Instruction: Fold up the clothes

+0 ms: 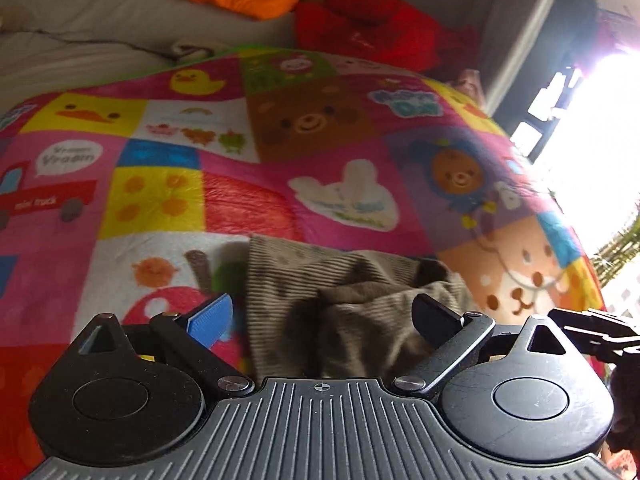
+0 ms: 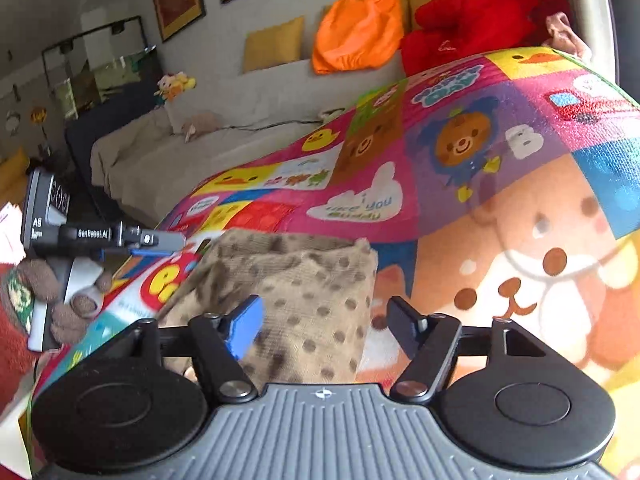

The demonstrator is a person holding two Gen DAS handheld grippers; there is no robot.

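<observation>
A brown, dark-dotted garment [image 1: 340, 280] lies folded in a small stack on a bright cartoon-patchwork blanket [image 1: 240, 192]. In the left wrist view my left gripper [image 1: 324, 314] hovers just in front of it, jaws wide apart, nothing pinched. The right wrist view shows the same garment [image 2: 304, 280] on the blanket [image 2: 480, 184]. My right gripper [image 2: 326, 324] is open over the garment's near right edge: the blue pad [image 2: 246, 326] is above the cloth and the black finger is beside it. The left gripper [image 2: 152, 240] shows from the side at far left.
An orange plush [image 2: 356, 32] and a red plush [image 2: 480, 20] rest at the back against the wall. A grey-covered couch [image 2: 160, 160] runs off to the left. A gloved hand [image 2: 68, 304] holds the left tool. A bright window [image 1: 592, 140] glares on the right.
</observation>
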